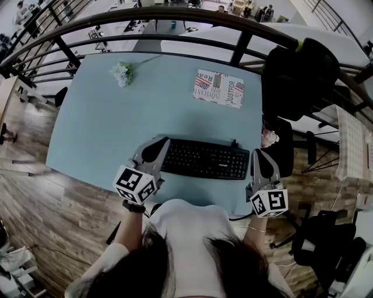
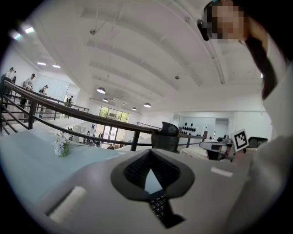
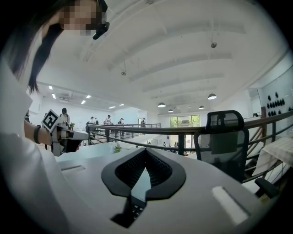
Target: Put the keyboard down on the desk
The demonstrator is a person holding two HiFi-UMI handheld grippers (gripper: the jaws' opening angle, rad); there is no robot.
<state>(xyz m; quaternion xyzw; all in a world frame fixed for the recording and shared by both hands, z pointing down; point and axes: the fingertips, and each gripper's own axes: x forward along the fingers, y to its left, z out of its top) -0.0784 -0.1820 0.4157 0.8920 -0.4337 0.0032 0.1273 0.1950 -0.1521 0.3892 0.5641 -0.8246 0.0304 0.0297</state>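
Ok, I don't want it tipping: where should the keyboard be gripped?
At its two short ends, one gripper from each side, as the left gripper and right gripper hold it now. The keyboard is long, thin and flat, so end grips should keep it level.

I count one keyboard (image 1: 205, 159) and one pale blue desk (image 1: 105, 116). I carry two grippers, one left gripper (image 1: 163, 143) and one right gripper (image 1: 257, 153). Each bears one marker cube (image 1: 135, 184), which makes two cubes. Besides these I count one bunch of white flowers (image 1: 122, 73), one printed sheet (image 1: 218, 88) and one black chair (image 1: 300, 78). There is one dark railing (image 1: 175, 13). The people in the hall beyond are too small and blurred for me to count.
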